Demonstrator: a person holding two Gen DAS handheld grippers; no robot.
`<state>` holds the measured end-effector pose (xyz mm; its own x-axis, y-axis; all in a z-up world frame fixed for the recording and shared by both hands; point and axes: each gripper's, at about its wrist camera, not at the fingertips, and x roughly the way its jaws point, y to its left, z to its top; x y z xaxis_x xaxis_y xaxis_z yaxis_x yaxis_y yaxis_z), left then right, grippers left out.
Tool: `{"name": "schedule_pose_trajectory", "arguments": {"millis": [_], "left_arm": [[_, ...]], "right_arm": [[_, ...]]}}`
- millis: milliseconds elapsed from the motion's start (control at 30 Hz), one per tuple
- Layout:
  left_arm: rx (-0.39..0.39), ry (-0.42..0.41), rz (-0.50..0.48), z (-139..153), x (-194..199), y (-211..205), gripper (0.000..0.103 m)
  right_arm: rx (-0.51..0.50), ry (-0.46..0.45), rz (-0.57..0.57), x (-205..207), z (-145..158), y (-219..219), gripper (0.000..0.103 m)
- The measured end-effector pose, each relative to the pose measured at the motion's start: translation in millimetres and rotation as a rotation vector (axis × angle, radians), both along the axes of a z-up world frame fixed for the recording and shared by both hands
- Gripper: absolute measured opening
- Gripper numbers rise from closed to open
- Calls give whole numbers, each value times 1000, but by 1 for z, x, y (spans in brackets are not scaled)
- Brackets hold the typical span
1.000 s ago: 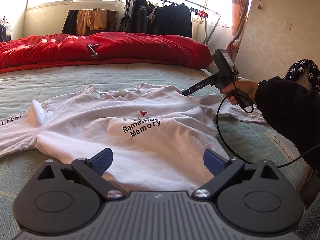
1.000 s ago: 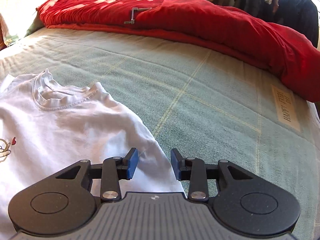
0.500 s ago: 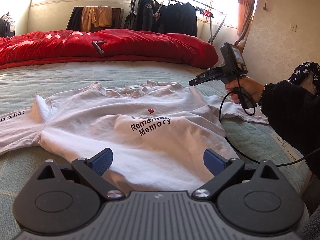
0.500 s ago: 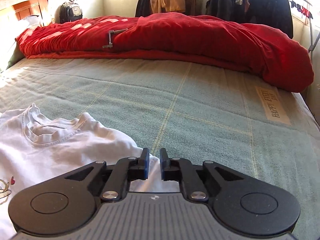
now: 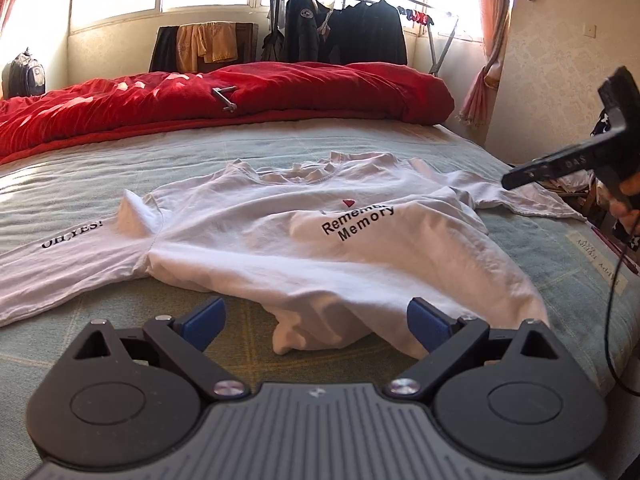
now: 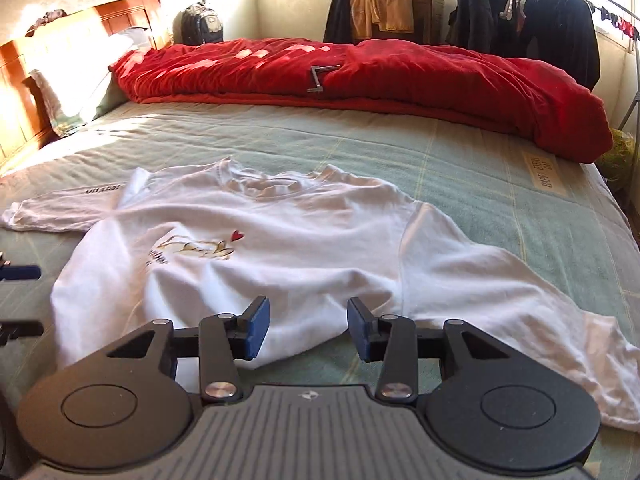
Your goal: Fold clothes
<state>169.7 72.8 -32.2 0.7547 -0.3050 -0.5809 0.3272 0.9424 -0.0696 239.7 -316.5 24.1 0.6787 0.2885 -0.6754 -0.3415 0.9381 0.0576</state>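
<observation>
A white long-sleeved T-shirt (image 5: pixel 280 240) printed "Remember Memory" lies face up on the green bed cover, sleeves spread, hem bunched. My left gripper (image 5: pixel 316 322) is open and empty just in front of the bunched hem. My right gripper (image 6: pixel 306 326) is open and empty, low over the shirt's (image 6: pixel 280 240) hem at the right side. The right gripper also shows in the left wrist view (image 5: pixel 516 178), above the right sleeve. Blue tips of the left gripper (image 6: pixel 16 272) show at the right wrist view's left edge.
A red quilt (image 5: pixel 224 92) with a small metal tool on it lies across the far side of the bed. The wooden headboard (image 6: pixel 48 76) and pillows are at the left. A rack of dark coats (image 5: pixel 344 36) stands by the window. The bed edge (image 5: pixel 592 280) is at the right.
The right gripper shut near the right shoulder, then pulled back towards the hem and opened. The left gripper drew back, so the shirt's hem now lies ahead of it, bunched up.
</observation>
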Motion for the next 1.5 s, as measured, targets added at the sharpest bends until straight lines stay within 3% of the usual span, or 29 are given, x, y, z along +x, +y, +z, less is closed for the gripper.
{"name": "schedule_pose_trajectory", "arguments": {"millis": [133, 300, 400, 500, 633, 733, 900, 1000, 1100, 1133, 1200, 1233, 1500], "left_arm": [[60, -31, 15, 9, 29, 28, 97], [107, -84, 27, 31, 94, 63, 93], [115, -81, 31, 39, 147, 83, 79], [99, -39, 16, 33, 203, 97, 78], [33, 62, -60, 5, 265, 102, 70], [27, 139, -111, -18, 297, 100, 63], [66, 185, -169, -46, 321, 93, 63], [65, 264, -203, -58, 331, 92, 66], [87, 284, -223, -59, 329, 88, 67], [93, 288, -218, -57, 328, 87, 64], [97, 286, -201, -52, 325, 86, 31], [96, 284, -185, -49, 324, 84, 5], [134, 163, -93, -29, 320, 72, 0]], "right_arm": [[13, -65, 31, -44, -9, 26, 51], [130, -80, 10, -61, -22, 43, 52], [152, -90, -3, -58, -24, 49, 54], [161, -108, -13, -52, -20, 50, 56], [182, -134, -47, -40, -15, 42, 58], [204, -144, -75, -30, -14, 33, 60], [213, -149, -104, -15, -20, 27, 61], [222, -137, -106, -7, -28, 28, 61], [220, -130, -102, -3, -32, 32, 61], [223, -128, -95, -2, -33, 33, 61], [220, -132, -89, -2, -33, 35, 61], [218, -135, -86, -2, -32, 36, 61], [235, -159, -97, -5, -26, 35, 61]]}}
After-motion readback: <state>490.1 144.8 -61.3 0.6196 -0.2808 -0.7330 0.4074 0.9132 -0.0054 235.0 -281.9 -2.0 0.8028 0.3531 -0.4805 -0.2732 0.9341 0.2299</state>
